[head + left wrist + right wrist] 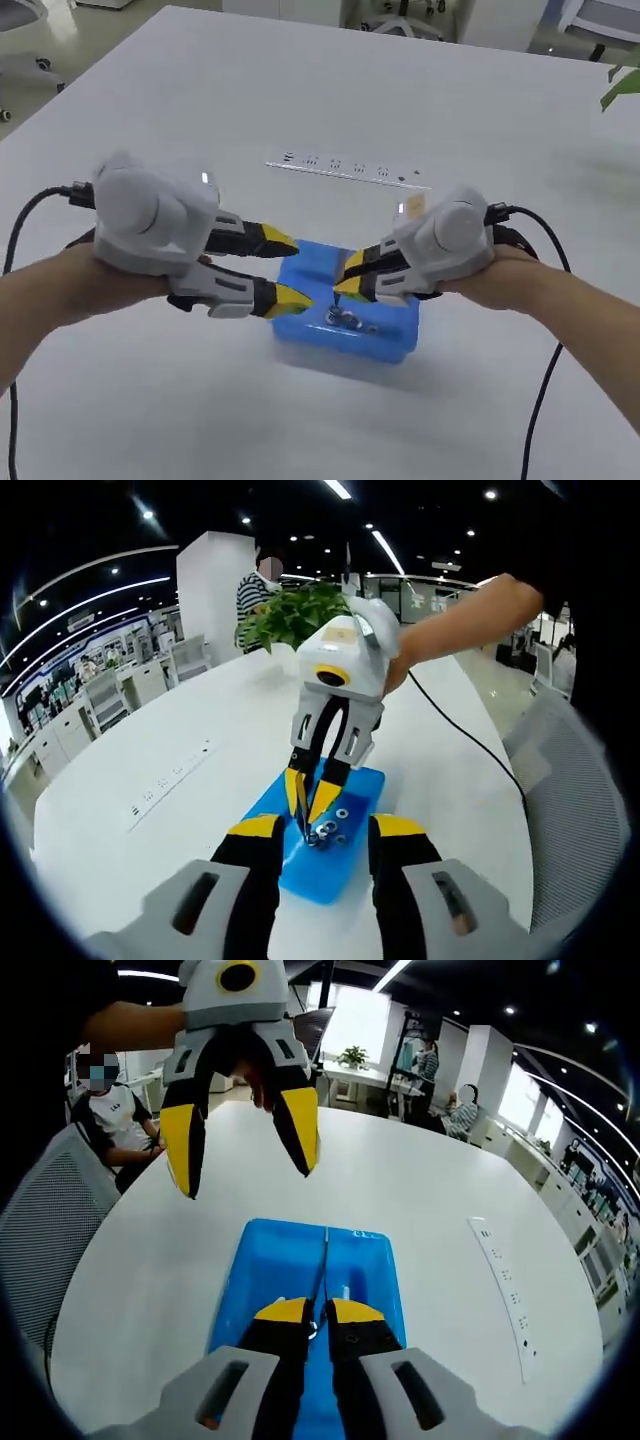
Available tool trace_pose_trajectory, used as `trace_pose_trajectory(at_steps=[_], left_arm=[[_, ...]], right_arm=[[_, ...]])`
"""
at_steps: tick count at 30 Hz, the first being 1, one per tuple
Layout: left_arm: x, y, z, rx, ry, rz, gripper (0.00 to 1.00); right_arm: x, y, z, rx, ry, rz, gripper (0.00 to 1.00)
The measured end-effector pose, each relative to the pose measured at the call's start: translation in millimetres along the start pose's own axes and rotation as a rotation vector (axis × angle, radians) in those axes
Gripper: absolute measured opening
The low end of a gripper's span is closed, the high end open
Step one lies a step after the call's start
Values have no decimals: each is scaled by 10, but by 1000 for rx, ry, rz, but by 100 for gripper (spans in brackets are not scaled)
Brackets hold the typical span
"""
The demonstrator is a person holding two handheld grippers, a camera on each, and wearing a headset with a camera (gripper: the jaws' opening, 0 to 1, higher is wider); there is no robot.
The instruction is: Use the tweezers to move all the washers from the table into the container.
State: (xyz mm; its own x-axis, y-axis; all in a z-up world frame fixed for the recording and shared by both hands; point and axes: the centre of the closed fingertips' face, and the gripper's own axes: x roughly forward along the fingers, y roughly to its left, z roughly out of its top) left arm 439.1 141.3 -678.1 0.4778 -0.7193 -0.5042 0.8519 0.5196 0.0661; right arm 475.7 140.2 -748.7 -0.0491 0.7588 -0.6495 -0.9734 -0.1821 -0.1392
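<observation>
Washers (340, 319) beneath tweezers (324, 1260) in right gripper (347, 278)

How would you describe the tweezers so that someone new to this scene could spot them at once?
On the large white table sits a blue container. The right gripper is shut above it, and the tweezers are the thin strip pinched between its yellow-tipped fingers, reaching down to the washers. They are far slimmer than the fingers beside them.

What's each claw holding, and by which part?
The right claw grips thin metal tweezers by their rear end, tips forward; the left claw is open, holding nothing.
</observation>
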Motion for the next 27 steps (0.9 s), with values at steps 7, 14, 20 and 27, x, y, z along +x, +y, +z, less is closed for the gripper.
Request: trace_pose_trajectory(at_steps=[7, 14, 20, 27], left_arm=[[169, 69, 25, 56, 43, -34, 29], [298, 111, 37, 95, 66, -68, 25], [377, 143, 34, 137, 92, -96, 20], [422, 172, 12, 166, 127, -123, 8]], right_arm=[[9, -2, 3, -3, -4, 2, 8], [9, 1, 2, -12, -4, 6, 8], [20, 0, 6, -21, -6, 10, 9], [41, 11, 24, -31, -11, 13, 9]])
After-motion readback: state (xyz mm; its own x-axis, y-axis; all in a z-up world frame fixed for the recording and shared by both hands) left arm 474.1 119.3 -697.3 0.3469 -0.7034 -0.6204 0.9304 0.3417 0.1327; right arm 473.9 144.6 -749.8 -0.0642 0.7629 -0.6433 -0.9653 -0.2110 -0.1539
